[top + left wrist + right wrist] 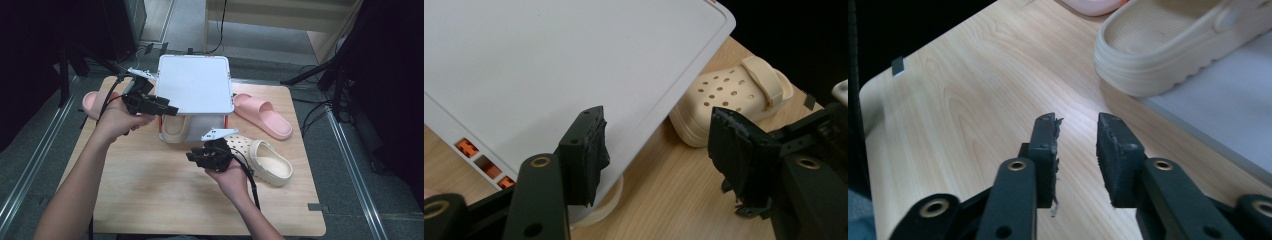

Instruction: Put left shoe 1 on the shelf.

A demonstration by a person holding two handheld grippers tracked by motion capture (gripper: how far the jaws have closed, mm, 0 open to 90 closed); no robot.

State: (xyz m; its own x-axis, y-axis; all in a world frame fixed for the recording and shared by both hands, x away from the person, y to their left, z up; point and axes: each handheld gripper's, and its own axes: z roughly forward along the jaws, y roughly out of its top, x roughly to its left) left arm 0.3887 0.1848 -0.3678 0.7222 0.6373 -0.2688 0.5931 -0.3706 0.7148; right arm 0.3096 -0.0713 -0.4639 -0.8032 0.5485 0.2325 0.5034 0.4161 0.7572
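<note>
A white two-level rack (pixel 195 82) with orange fittings stands at the back of the wooden table (pixel 150 190). A beige slide (pixel 175 131) lies on its lower level, under the white top (pixel 549 65). My left gripper (pixel 167 109) hovers at the rack's left front corner, open, with nothing between its jaws (pixel 656 135). My right gripper (pixel 192 156) is in front of the rack, pointing left, its jaws apart and empty (pixel 1075 130). In the right gripper view the beige slide (pixel 1168 50) rests on the pale lower shelf (pixel 1223 120).
A cream perforated clog (pixel 265 160) (pixel 734 95) lies right of my right hand. One pink slide (pixel 262 115) sits right of the rack, another (pixel 92 102) at the table's left edge. Bare wood (pixel 973 100) spreads across the front.
</note>
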